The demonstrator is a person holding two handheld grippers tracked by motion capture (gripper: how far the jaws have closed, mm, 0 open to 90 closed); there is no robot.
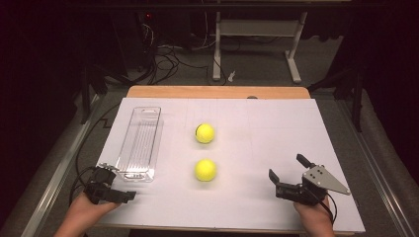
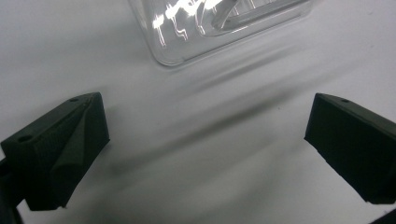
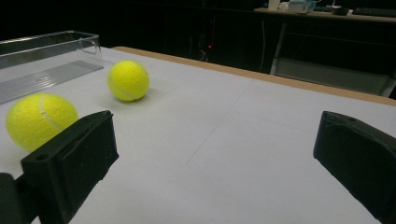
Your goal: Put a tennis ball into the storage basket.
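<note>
Two yellow tennis balls lie mid-table, the far ball (image 1: 205, 133) (image 3: 128, 80) behind the near ball (image 1: 205, 170) (image 3: 39, 120). A long clear plastic tray (image 1: 141, 143) (image 2: 210, 28) (image 3: 46, 60) lies empty to their left. My left gripper (image 1: 118, 181) (image 2: 205, 140) is open at the table's front left, just short of the tray's near end, with nothing between its jaws. My right gripper (image 1: 287, 168) (image 3: 215, 158) is open at the front right, to the right of the near ball, with bare table between its jaws.
A white sheet (image 1: 276, 133) covers the wooden table (image 1: 217, 92). Beyond the far edge are a dark floor with cables (image 1: 168, 54) and a white desk frame (image 1: 257, 29). Bare sheet stretches across the right half.
</note>
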